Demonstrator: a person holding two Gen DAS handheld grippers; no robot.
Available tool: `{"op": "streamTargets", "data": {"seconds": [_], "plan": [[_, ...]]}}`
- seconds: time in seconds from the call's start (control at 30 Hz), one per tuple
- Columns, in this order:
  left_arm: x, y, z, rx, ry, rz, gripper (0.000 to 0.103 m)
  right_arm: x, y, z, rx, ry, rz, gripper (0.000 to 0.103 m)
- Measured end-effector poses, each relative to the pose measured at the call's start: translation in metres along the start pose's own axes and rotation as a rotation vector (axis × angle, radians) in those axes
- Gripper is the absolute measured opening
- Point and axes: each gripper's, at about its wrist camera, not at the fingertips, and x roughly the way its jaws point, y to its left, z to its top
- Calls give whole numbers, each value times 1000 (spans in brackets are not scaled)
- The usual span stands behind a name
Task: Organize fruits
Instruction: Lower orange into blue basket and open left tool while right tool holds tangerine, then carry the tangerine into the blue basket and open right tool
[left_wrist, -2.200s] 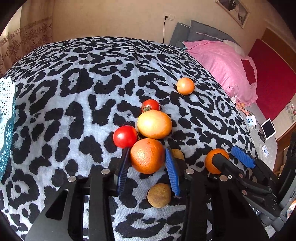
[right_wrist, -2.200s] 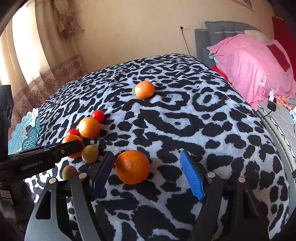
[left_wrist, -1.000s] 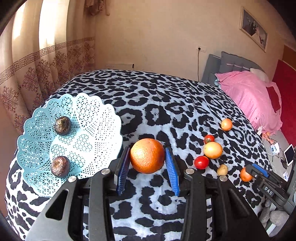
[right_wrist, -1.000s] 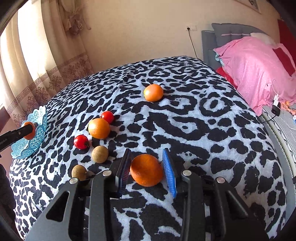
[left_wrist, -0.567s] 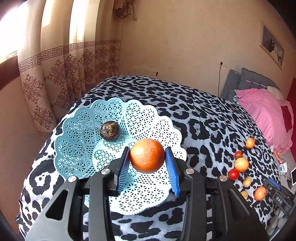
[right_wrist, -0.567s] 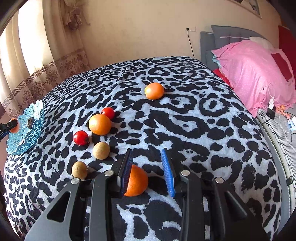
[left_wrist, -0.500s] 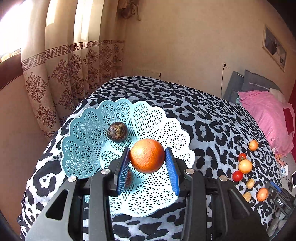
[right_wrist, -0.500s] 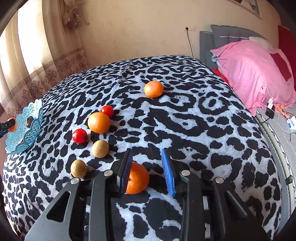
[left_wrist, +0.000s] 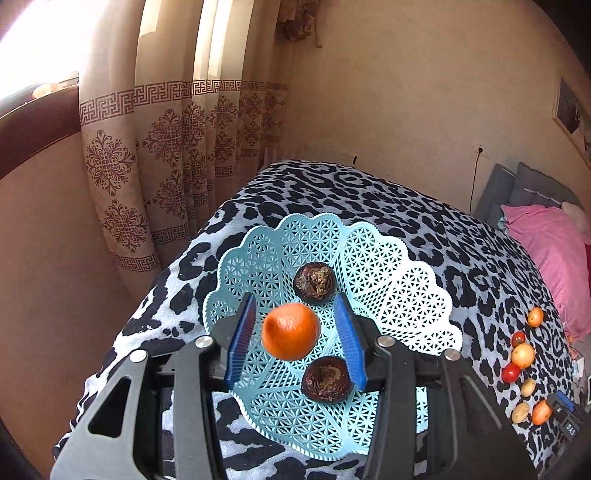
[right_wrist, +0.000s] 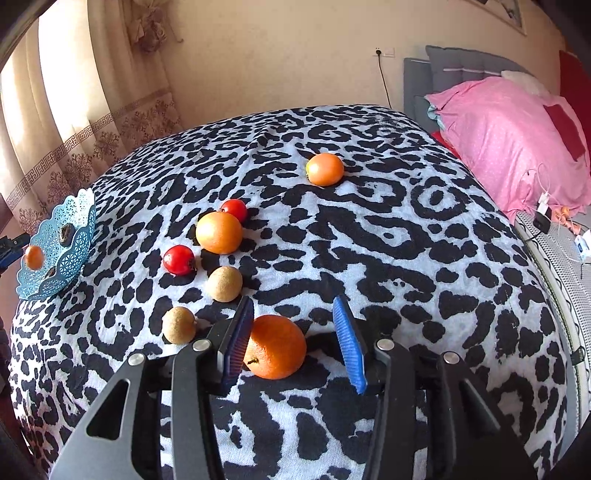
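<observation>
Left gripper (left_wrist: 297, 341) was seen open over the blue basket (left_wrist: 417, 295), an orange (left_wrist: 290, 331) loose between its pads. Right gripper (right_wrist: 295, 341) was spread around another orange (right_wrist: 275, 347) on the bedspread (right_wrist: 369, 229).

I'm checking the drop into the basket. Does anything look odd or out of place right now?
Yes. The orange sits between the open fingers of the left gripper touching neither, blurred, apparently falling toward the blue basket. The two dark fruits already in the basket look shrivelled. Other fruit lies on the bedspread.
</observation>
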Motion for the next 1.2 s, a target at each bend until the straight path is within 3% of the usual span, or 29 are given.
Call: {"op": "streamTargets", "data": {"seconds": [0.07, 0.47, 0.67, 0.83, 1.0, 1.2], "plan": [[-3, 3, 0, -16, -25, 7, 82, 0, 4, -2, -13, 5, 1, 50], [-6, 6, -4, -32, -34, 12, 86, 8, 27, -17, -87, 66, 19, 51], [-7, 6, -5, -30, -33, 7, 87, 11, 31, -24, -101, 85, 14, 39], [-7, 6, -6, -26, -39, 14, 87, 4, 35, -19, -103, 75, 14, 38], [-8, 6, -6, -25, -44, 16, 87, -13, 56, 7, -123, 6, 70, 38], [-14, 6, -9, -20, -48, 15, 87, -12, 124, 40, -241, -42, 211, 38]]}}
